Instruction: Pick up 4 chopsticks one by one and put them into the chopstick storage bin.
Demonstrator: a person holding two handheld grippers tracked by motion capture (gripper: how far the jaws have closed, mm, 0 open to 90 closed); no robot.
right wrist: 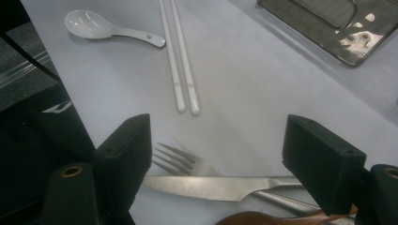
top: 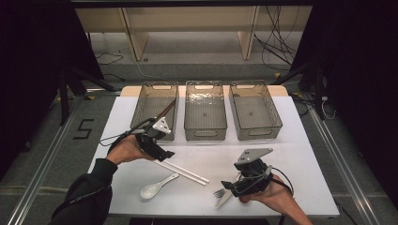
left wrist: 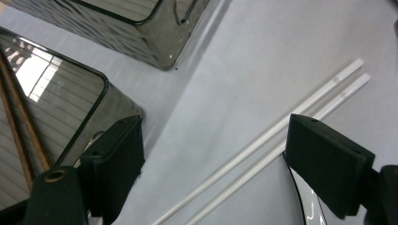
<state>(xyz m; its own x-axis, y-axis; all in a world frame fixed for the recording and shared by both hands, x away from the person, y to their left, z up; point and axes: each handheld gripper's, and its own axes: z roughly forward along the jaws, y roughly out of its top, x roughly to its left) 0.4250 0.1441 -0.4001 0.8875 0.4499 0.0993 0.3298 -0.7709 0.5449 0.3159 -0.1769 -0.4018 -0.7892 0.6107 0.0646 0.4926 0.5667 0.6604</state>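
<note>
My left gripper [left wrist: 213, 168] is coming for the white chopsticks [left wrist: 263, 145].
Its jaws are wide apart with nothing in them; the chopsticks lie side by side on the white table [top: 281, 154], just in front of the left bin [top: 155, 110]; I should drop low, keep both sticks between the jaws, then squeeze gently; my right gripper [right wrist: 216, 168] waits open over the knife [right wrist: 211, 186] and fork [right wrist: 180, 160].

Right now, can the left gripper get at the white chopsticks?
Probably yes: the left gripper stands open right over the white chopsticks, which lie bare on the table with nothing across them.
</note>
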